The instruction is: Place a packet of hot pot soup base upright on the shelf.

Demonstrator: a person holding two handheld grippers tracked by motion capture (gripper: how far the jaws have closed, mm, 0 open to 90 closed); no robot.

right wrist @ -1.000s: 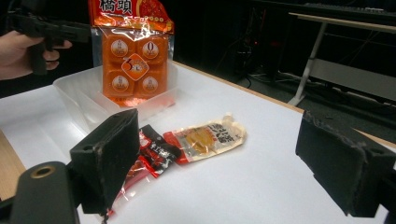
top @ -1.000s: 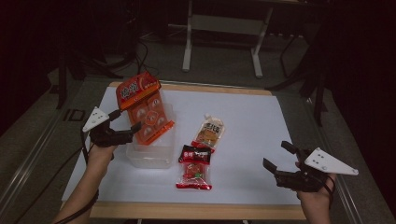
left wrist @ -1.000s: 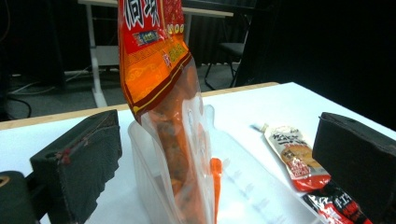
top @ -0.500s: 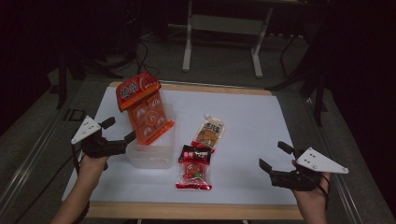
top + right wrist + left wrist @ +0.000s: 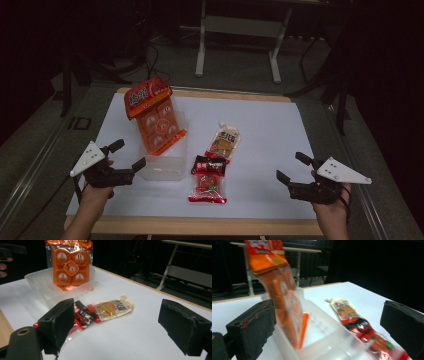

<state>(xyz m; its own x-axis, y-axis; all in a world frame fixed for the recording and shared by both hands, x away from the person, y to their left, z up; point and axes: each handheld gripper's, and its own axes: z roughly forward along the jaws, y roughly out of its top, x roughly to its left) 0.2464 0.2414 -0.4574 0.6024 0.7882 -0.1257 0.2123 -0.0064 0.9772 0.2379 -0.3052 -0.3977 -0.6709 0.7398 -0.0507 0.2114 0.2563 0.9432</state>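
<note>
High view first, working from my left: my left gripper [image 5: 127, 156] sits at the near left of the white table [image 5: 280, 125], jaws spread wide and holding nothing, just beside the clear plastic bin [image 5: 162, 169]. One orange snack pack [image 5: 154, 116] stands propped in that bin, its long axis running up and away from me, the printed header end pointing up and leaning toward the far left, the bottom edge down inside the bin. Right of the bin lie two pouches: one red pouch [image 5: 207, 179] nearest me, lying lengthwise toward the far edge, and one pale yellow pouch [image 5: 224, 140] just beyond it, their ends touching or overlapping. Through the left gripper view I see the orange snack pack [image 5: 283, 297] tilted against the bin's wall. My right gripper [image 5: 295, 171] rests at the near right, well apart from everything, jaws also wide with nothing between them.
</note>
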